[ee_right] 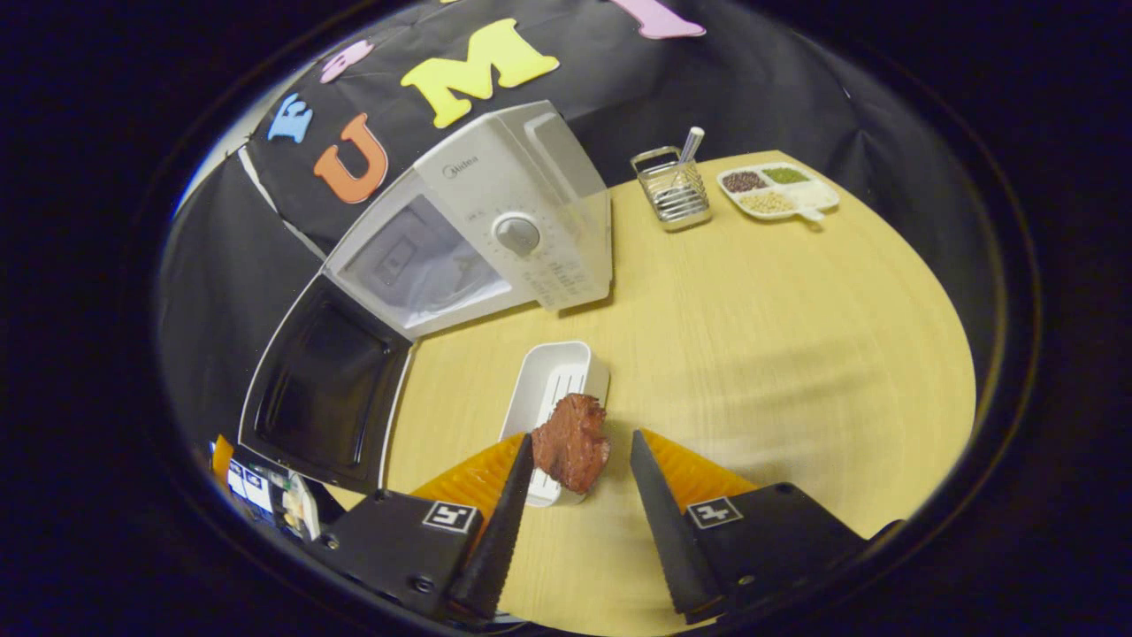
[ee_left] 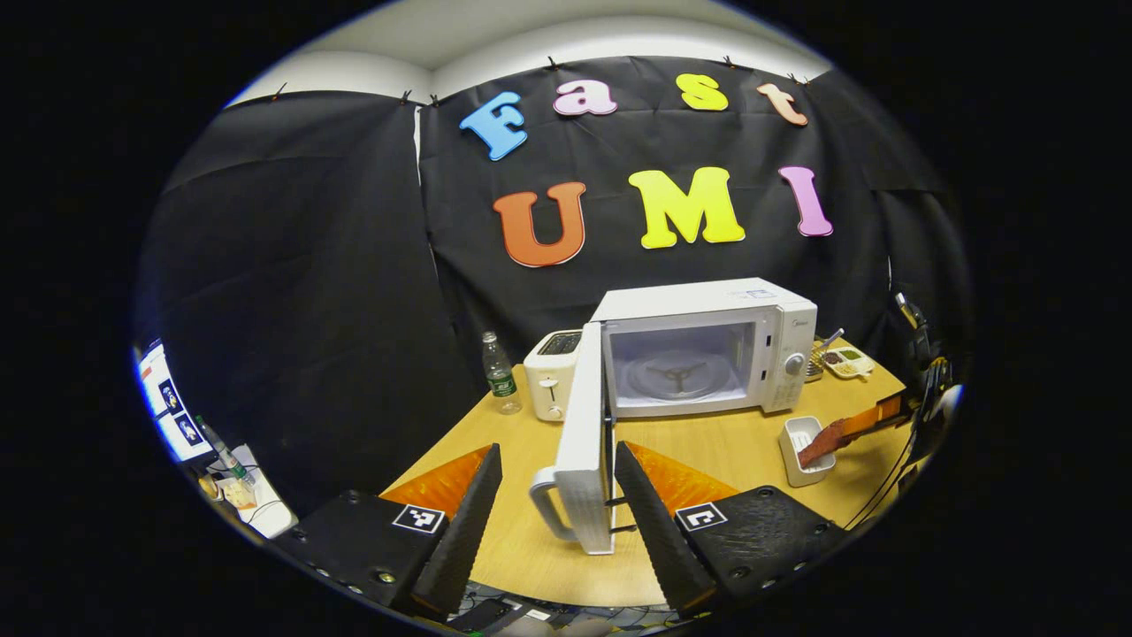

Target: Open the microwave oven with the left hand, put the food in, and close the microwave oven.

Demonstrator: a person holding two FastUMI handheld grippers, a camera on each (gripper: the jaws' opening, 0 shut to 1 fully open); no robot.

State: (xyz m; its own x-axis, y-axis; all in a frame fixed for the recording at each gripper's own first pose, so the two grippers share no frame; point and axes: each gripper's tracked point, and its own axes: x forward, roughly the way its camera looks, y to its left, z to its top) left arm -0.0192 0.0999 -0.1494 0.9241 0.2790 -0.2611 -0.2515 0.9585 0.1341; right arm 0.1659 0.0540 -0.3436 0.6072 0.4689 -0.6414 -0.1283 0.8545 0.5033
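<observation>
My right gripper (ee_right: 575, 482), jaws wide, brackets the meat (ee_right: 572, 441) at the white tray (ee_right: 555, 380) before the microwave (ee_right: 495, 239); my left gripper (ee_left: 557, 495), wide, flanks its open door (ee_left: 585, 442).

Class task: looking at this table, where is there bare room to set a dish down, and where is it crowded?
Free: the broad bare stretch of table between the microwave, the utensil rack, the sectioned plate and the near edge. Crowded: in front of the microwave, where the open door, white tray and meat cluster.
</observation>
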